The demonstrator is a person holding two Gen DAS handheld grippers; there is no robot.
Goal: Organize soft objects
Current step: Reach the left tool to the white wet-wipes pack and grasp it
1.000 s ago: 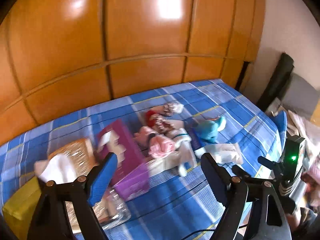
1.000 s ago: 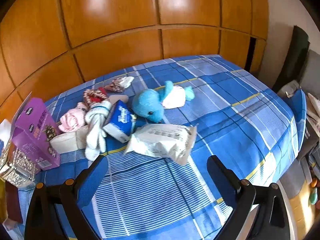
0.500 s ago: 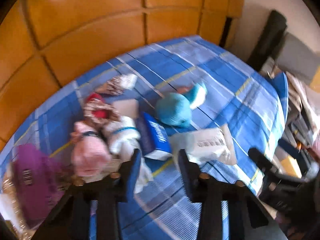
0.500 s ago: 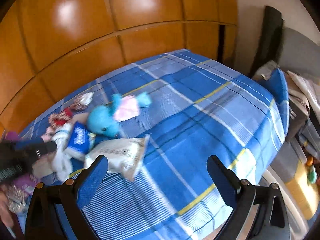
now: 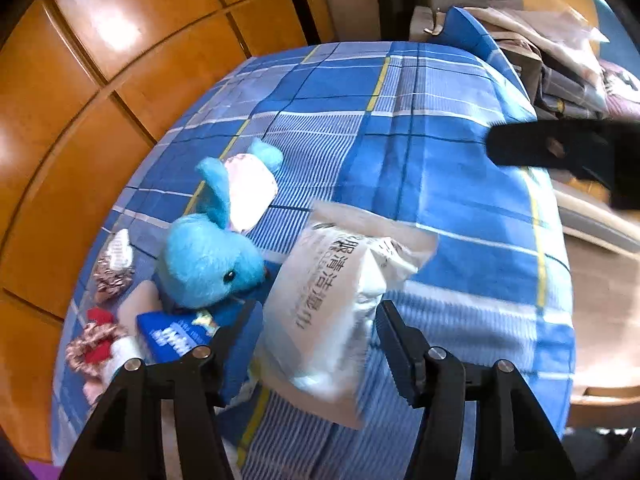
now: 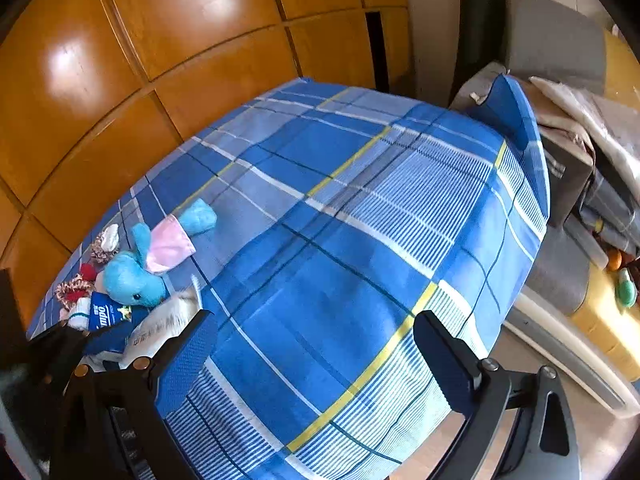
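A white plastic pack (image 5: 336, 304) with printed characters lies on the blue plaid bed (image 5: 440, 168), between the open fingers of my left gripper (image 5: 314, 328). A blue plush rabbit (image 5: 216, 256) lies just left of it, with a blue tissue pack (image 5: 172, 336) and small socks (image 5: 96, 348) further left. In the right wrist view the same rabbit (image 6: 136, 276), tissue pack (image 6: 104, 314) and white pack (image 6: 160, 328) lie at the far left. My right gripper (image 6: 312, 340) is open and empty over bare bedspread (image 6: 360, 220).
Orange wooden wardrobe doors (image 6: 160, 60) stand behind the bed. A pile of clothes and bags (image 6: 592, 152) sits to the right of the bed. The right gripper's finger (image 5: 560, 148) shows at the right of the left wrist view.
My left gripper has moved right and down, from the purple box to around the white pack, narrowing then widening. The right gripper has swung right, over bare bedspread.
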